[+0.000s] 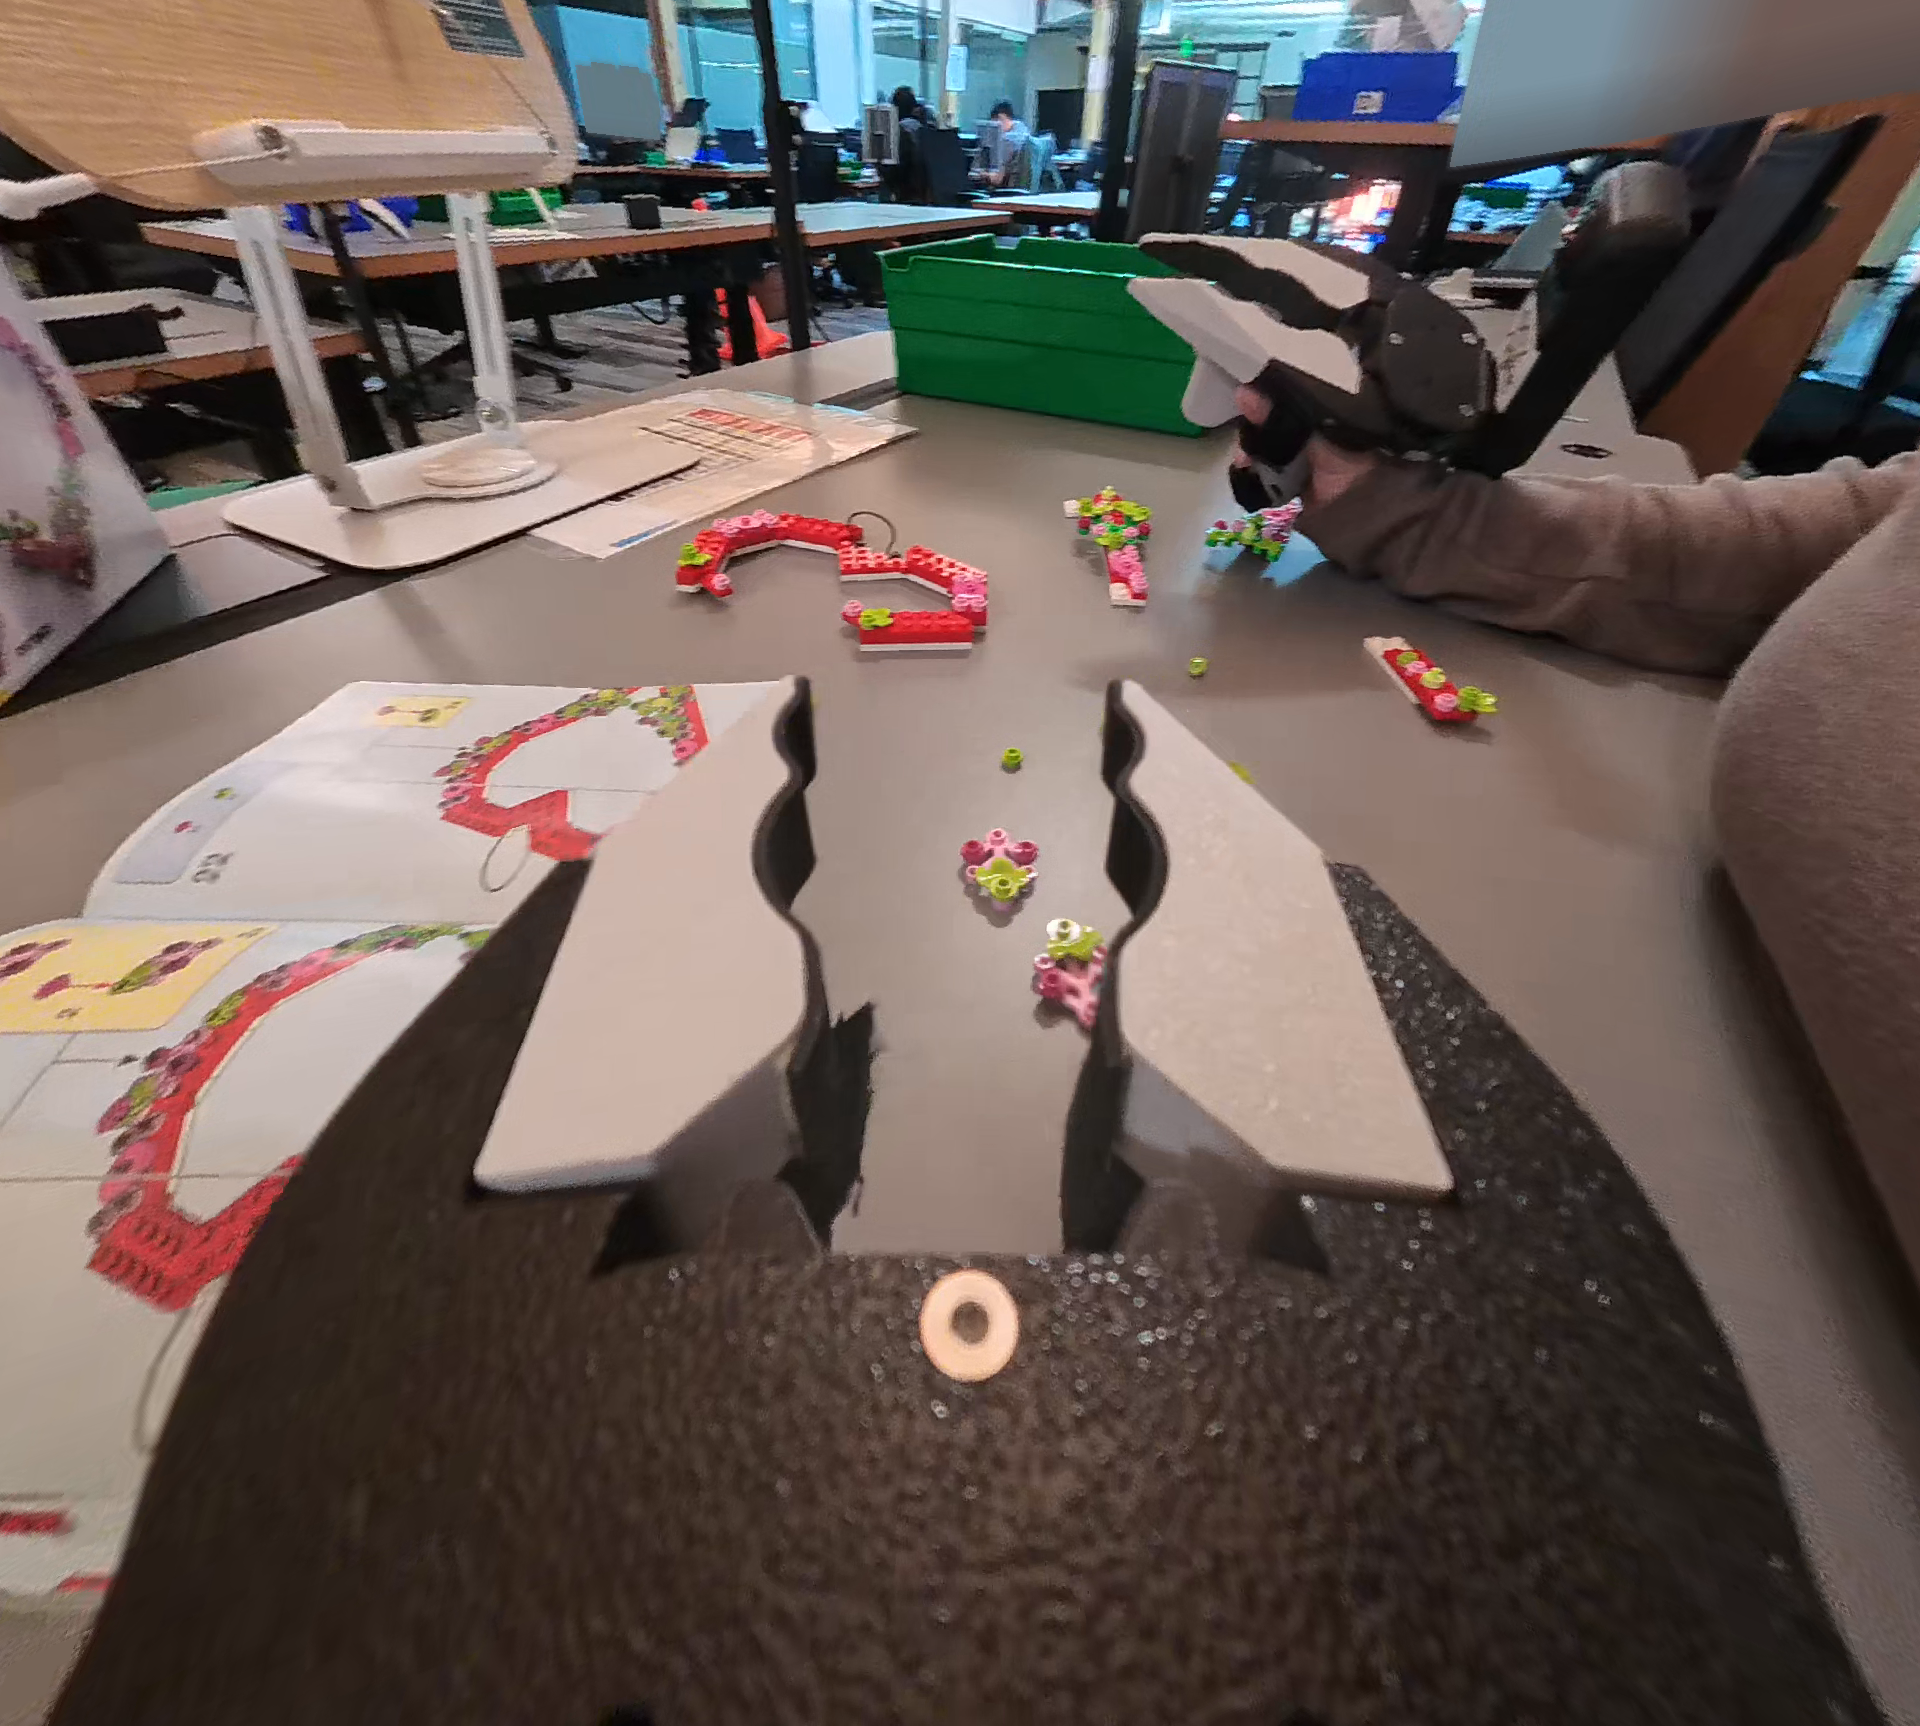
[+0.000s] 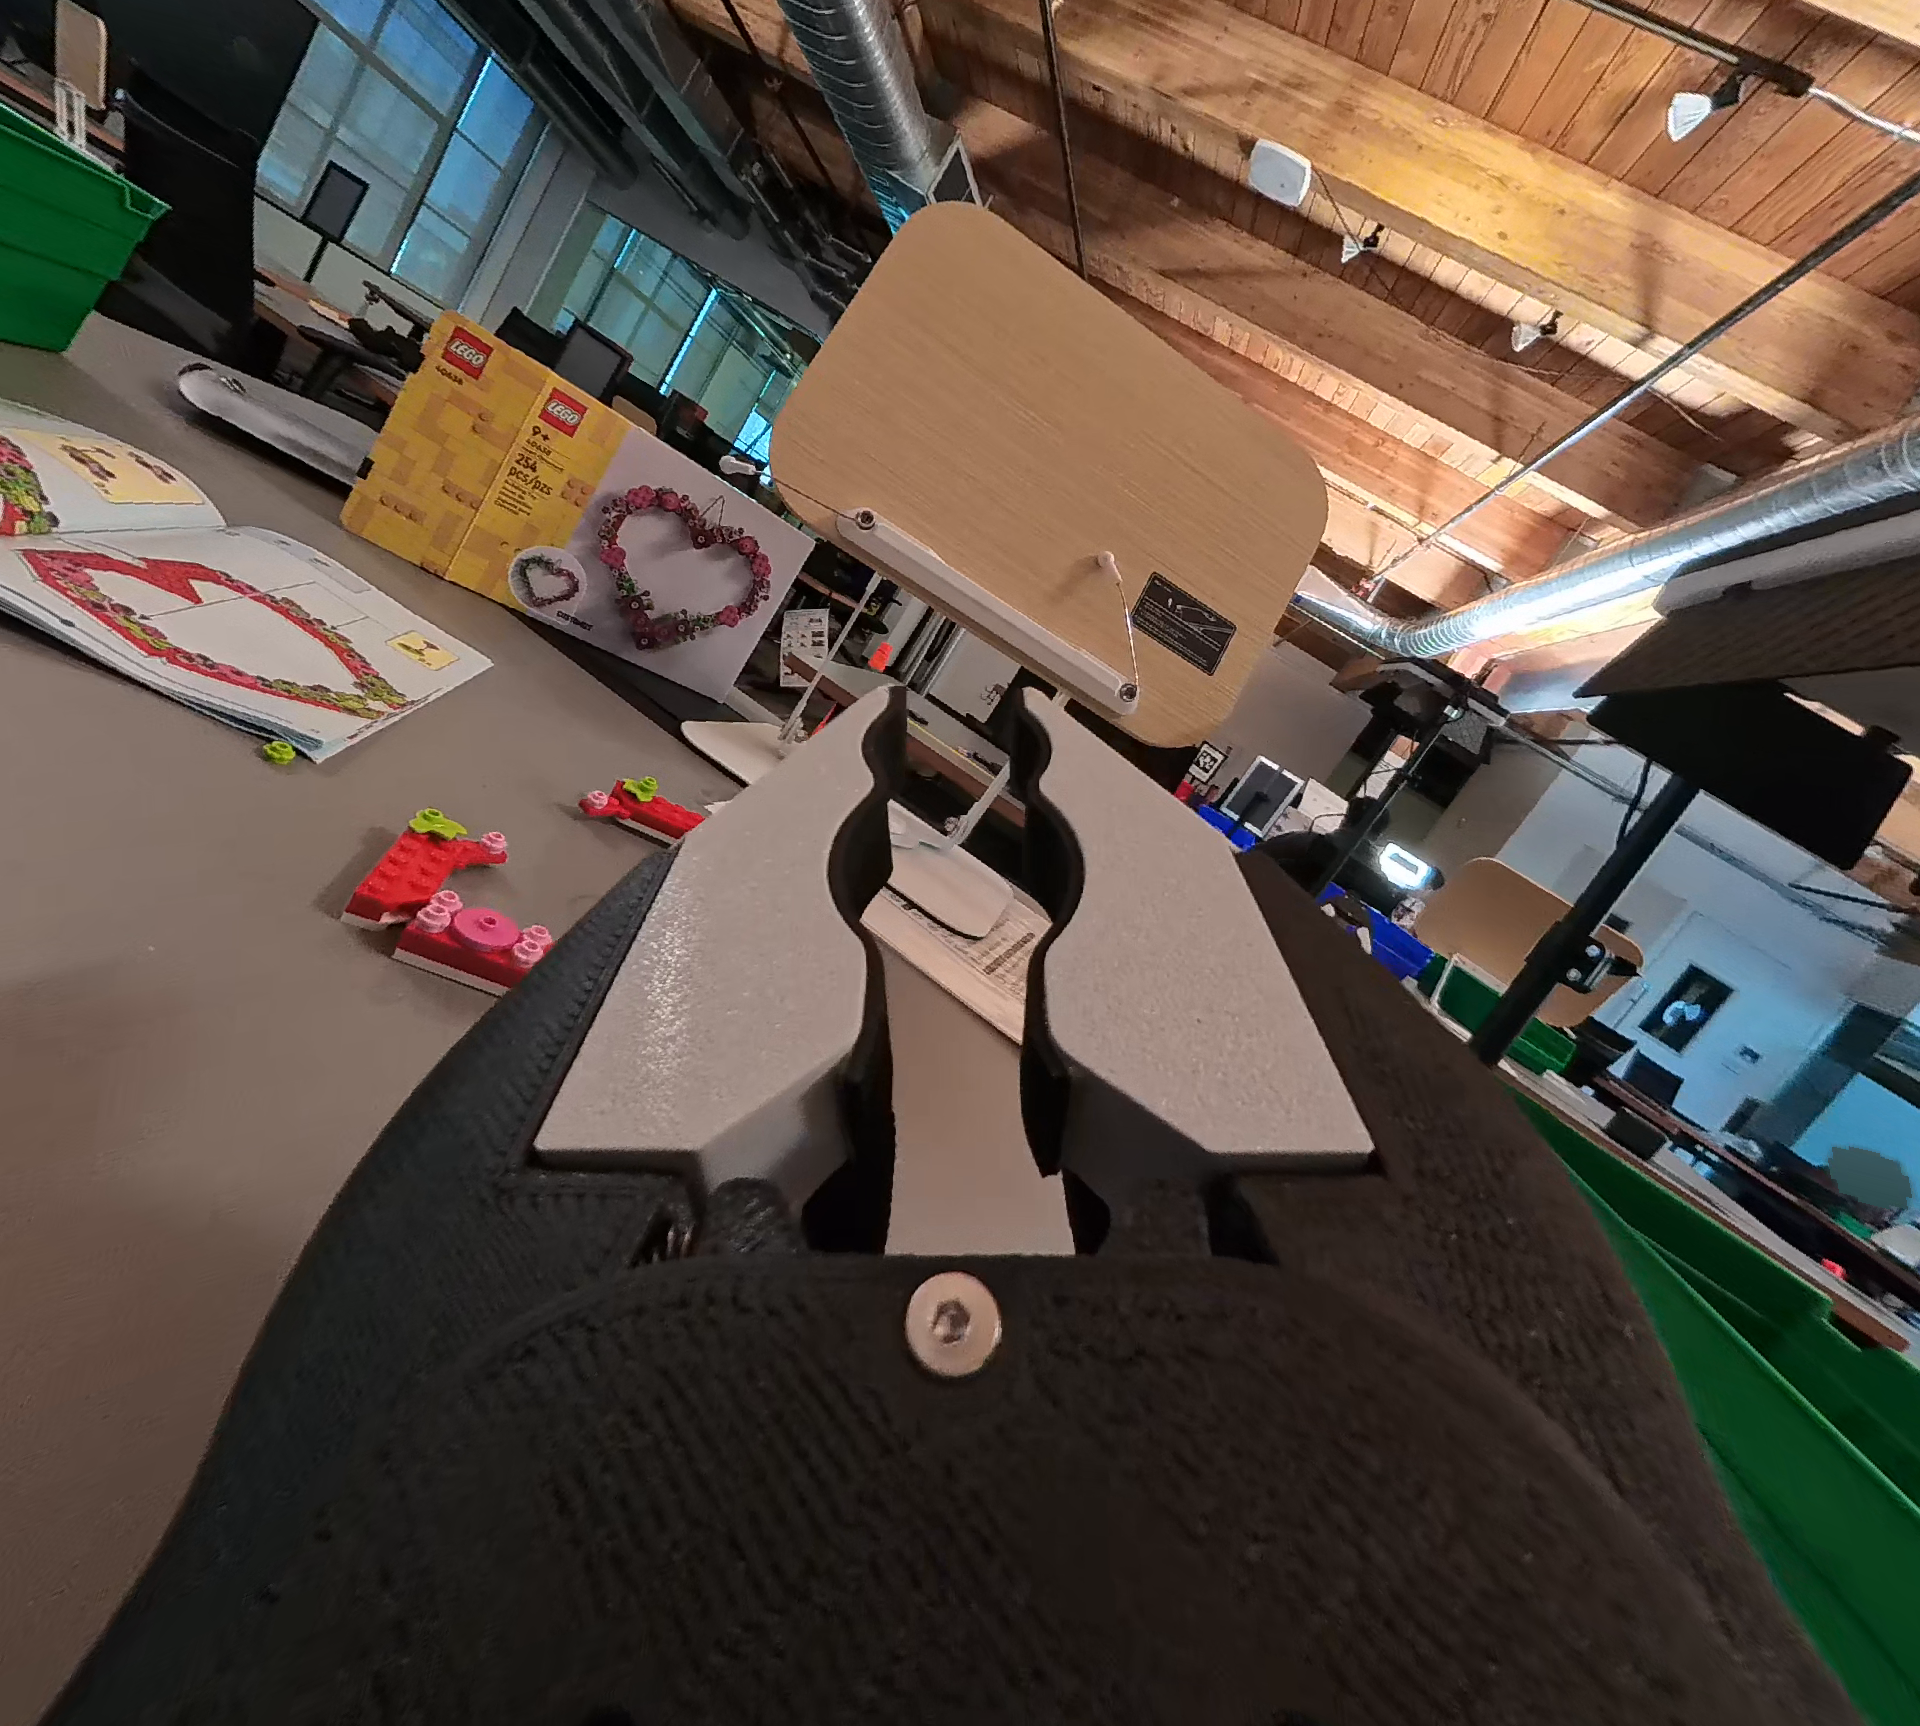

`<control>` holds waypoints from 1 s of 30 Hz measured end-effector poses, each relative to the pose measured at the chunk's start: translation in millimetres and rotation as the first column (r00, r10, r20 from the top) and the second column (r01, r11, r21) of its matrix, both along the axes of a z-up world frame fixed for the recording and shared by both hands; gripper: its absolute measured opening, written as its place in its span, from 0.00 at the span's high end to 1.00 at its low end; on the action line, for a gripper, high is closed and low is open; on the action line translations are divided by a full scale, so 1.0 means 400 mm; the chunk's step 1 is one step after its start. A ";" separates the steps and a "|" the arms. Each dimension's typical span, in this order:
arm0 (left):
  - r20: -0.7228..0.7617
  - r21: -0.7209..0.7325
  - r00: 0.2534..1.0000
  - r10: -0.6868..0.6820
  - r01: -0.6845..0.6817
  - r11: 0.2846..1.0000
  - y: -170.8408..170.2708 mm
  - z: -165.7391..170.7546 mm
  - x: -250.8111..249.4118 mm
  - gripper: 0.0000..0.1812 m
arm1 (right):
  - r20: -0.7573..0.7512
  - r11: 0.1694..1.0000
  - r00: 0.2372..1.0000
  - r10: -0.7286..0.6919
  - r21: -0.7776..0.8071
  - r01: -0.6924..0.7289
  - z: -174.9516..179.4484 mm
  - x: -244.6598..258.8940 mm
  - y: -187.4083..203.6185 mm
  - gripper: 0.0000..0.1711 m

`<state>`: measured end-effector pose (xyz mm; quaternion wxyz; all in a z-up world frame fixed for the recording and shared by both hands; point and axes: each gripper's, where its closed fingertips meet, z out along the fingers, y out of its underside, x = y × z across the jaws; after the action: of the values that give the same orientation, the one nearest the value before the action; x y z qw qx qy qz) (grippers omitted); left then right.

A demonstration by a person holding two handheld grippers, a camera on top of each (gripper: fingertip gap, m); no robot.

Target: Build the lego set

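Leftmost, an open instruction booklet point(image 1: 312, 803) lies flat. Beyond it, a red curved lego heart section point(image 1: 831, 570) runs left-to-right across the grey table point(image 1: 1558, 897), studded with pink and green flowers. Left claw point(image 1: 956, 710) gapes wide, empty, above loose flower pieces point(image 1: 997, 866). Right claw point(image 2: 956, 720), raised, partly open, holds nothing.
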<state>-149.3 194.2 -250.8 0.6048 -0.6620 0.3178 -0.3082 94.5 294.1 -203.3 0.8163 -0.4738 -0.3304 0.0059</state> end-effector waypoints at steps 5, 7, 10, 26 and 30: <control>0.021 0.024 0.984 0.175 -0.175 0.984 0.043 0.011 -0.060 0.78 | 0.001 1.000 1.000 0.006 -0.006 -0.006 -0.002 -0.002 0.001 0.90; 0.049 0.022 0.977 0.209 -0.210 0.977 0.050 0.018 -0.076 0.79 | 0.001 1.000 1.000 0.005 -0.007 -0.005 -0.003 -0.002 0.002 0.90; 0.078 0.015 0.965 0.251 -0.253 0.967 0.059 0.023 -0.096 0.80 | 0.001 1.000 1.000 0.005 -0.007 -0.005 -0.003 -0.002 0.001 0.90; 0.006 -0.007 0.934 0.357 -0.357 0.934 0.086 -0.008 -0.127 0.84 | 0.012 1.000 1.000 0.001 -0.014 -0.001 -0.008 -0.004 0.005 0.90; -0.007 0.002 0.935 0.355 -0.355 0.935 0.084 -0.010 -0.124 0.85 | 0.013 1.000 1.000 0.001 -0.015 0.000 -0.009 -0.004 0.006 0.90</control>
<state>-199.0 227.9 -254.6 0.6495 -0.7094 0.1957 -0.1915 92.8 296.4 -206.9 0.8104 -0.4801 -0.3359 0.0056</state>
